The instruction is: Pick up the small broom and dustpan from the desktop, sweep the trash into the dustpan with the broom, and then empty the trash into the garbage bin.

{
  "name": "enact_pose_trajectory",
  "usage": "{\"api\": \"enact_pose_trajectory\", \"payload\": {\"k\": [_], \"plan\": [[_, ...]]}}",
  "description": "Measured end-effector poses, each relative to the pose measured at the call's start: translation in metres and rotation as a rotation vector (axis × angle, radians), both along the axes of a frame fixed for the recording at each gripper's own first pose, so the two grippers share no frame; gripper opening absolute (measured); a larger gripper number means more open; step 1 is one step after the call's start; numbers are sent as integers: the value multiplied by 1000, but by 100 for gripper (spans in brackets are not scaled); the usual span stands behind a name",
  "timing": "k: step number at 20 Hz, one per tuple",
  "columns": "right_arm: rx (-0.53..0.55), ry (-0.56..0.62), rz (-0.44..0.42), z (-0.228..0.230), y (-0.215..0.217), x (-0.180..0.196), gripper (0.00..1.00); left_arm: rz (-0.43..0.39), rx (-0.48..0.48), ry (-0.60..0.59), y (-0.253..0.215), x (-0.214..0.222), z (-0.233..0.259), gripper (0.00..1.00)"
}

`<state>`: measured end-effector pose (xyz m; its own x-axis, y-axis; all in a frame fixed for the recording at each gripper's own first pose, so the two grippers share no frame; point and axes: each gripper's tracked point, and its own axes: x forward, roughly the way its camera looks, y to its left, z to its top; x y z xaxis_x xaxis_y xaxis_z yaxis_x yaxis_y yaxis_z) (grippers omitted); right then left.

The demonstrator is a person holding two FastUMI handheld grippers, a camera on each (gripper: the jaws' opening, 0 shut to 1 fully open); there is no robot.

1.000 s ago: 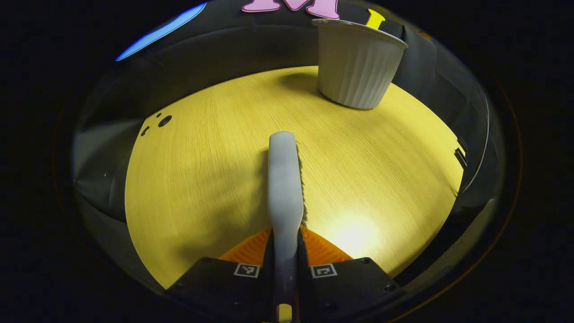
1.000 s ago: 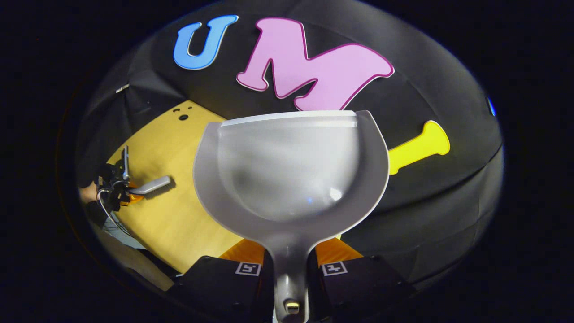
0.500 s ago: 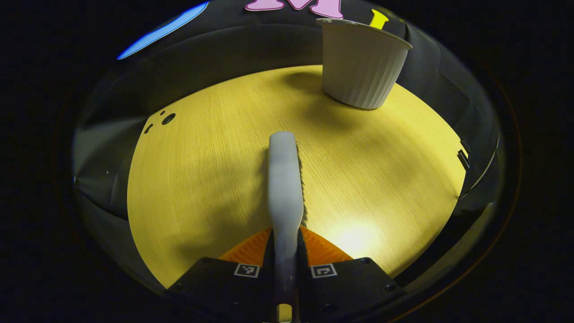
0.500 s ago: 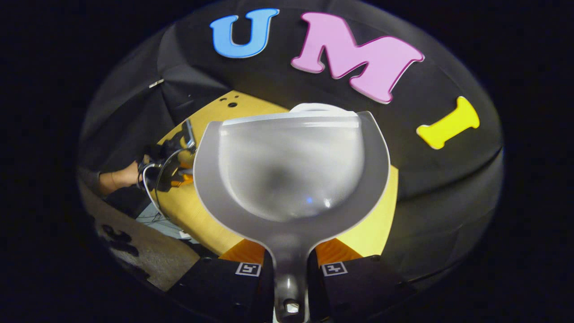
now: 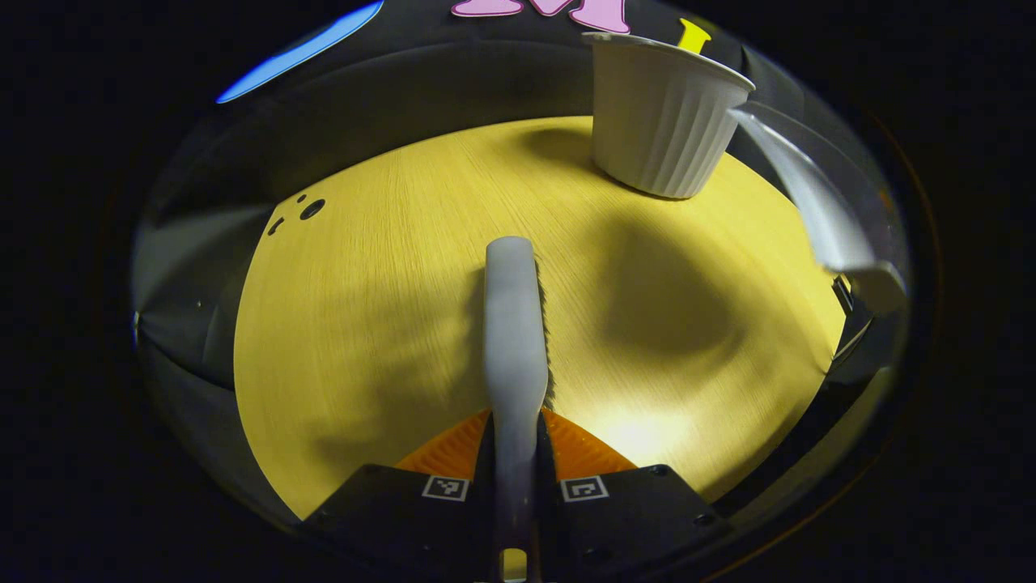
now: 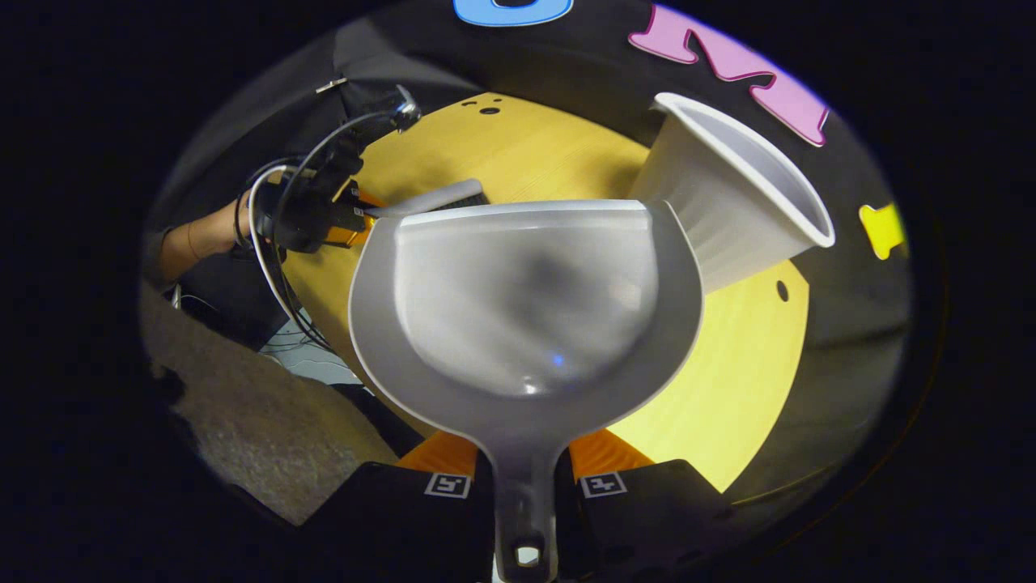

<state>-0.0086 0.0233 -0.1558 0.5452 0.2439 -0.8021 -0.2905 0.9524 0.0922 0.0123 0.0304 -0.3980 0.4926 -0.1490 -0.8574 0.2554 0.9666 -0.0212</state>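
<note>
In the left gripper view my left gripper (image 5: 515,461) is shut on the handle of the small grey broom (image 5: 512,324), which points forward low over the yellow desktop (image 5: 364,308). The white ribbed garbage bin (image 5: 660,121) stands at the far right of the desk, and the grey dustpan (image 5: 817,206) comes in at the right edge. In the right gripper view my right gripper (image 6: 524,486) is shut on the dustpan's handle; the pan (image 6: 526,300) is held up, its bowl looking bare, beside the bin (image 6: 728,202). The left gripper (image 6: 316,202) with the broom (image 6: 437,198) shows at the left.
A person's forearm (image 6: 194,239) and cables reach in from the left over the desk's near edge. Small holes (image 5: 307,210) mark the far left corner of the desktop. Grey floor (image 6: 267,429) lies below the desk edge.
The right gripper has swung the dustpan round and down, so the bin now stands beside the pan's lip. The pan has entered the left gripper view, its shadow spreading over the desk. The broom has stayed put.
</note>
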Motion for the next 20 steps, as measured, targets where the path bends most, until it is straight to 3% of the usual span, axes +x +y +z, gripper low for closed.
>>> {"api": "enact_pose_trajectory", "payload": {"k": [7, 8, 12, 20], "plan": [[44, 89, 2, -72, 21, 35, 34, 71, -2, 11, -4, 0, -1, 30], [41, 89, 1, -79, 22, 41, 34, 77, -2, 12, -4, -1, -2, 27], [53, 86, -7, -92, 26, 57, 34, 87, 14, 15, -6, -1, -2, 31], [70, 112, -22, -112, 27, 64, 34, 105, 39, 27, -6, -2, -5, 27]]}}
